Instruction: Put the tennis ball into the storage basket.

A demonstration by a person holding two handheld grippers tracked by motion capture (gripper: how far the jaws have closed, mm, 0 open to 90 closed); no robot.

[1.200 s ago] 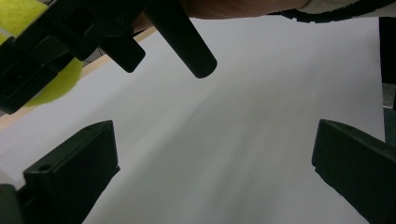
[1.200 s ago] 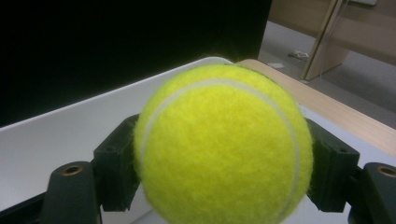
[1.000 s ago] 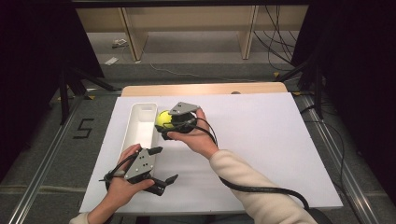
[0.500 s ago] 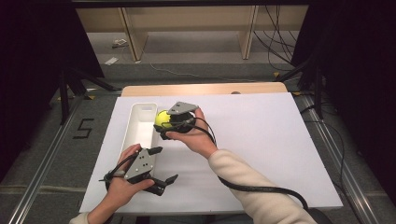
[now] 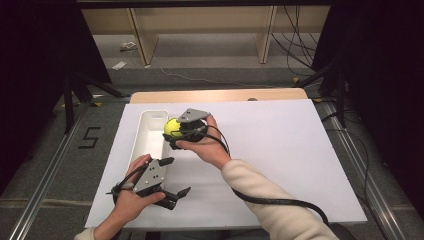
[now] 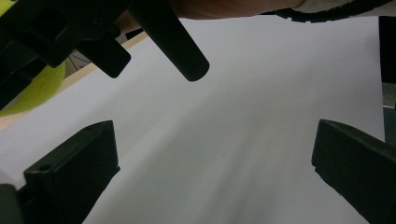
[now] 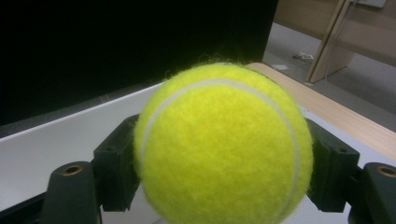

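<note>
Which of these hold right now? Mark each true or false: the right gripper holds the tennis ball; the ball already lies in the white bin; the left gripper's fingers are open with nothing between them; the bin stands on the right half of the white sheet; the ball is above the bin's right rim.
1. The right gripper holds the tennis ball. True: its fingers press on both sides of the ball.
2. The ball already lies in the white bin. False: it is held above the bin.
3. The left gripper is open and holds nothing. True.
4. The bin stands on the right half of the white sheet. False: it stands at the left.
5. The ball is above the bin's right rim. True.
</note>
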